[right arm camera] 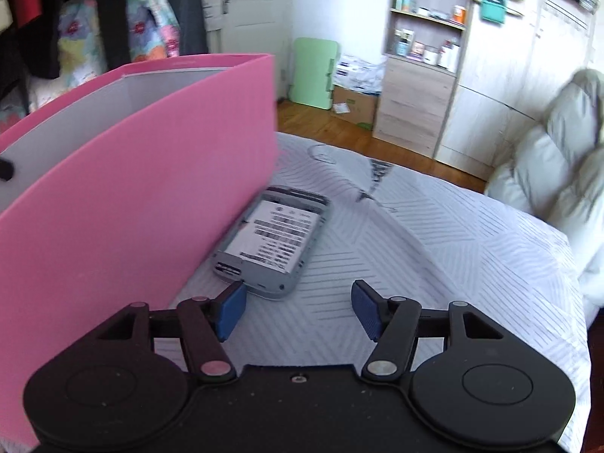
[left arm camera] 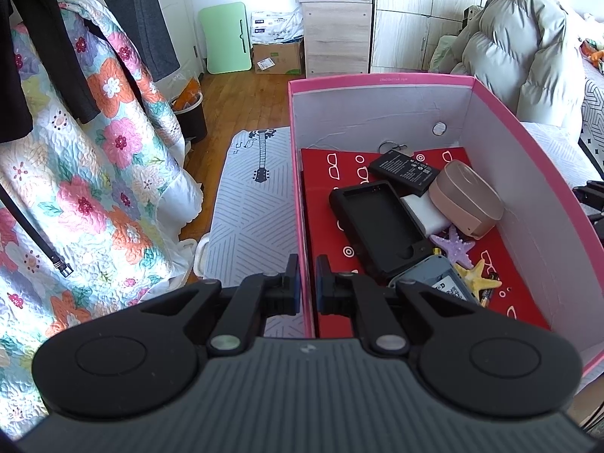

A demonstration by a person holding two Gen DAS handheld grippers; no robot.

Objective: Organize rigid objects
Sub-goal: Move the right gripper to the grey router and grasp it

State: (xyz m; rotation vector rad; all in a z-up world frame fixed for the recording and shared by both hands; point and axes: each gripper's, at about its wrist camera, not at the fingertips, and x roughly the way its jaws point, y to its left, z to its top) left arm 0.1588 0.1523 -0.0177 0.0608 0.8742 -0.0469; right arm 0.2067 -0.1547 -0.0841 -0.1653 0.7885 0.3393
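With the left gripper (left arm camera: 307, 283) pinching the pink cardboard box's wall (left arm camera: 302, 204) at frame centre and the right gripper (right arm camera: 298, 309) spread open, the grey backless phone (right arm camera: 273, 239), lying mid-frame against that box, risked being nudged or tilted.

A bed (right arm camera: 434, 249) with a white cover printed in grey chevron lines and a guitar motif carries everything. A pink box (right arm camera: 151, 173) stands on it at nine o'clock in the right wrist view. Just beside the box wall lies a grey device (right arm camera: 271, 241) with its back open, flat on the cover.
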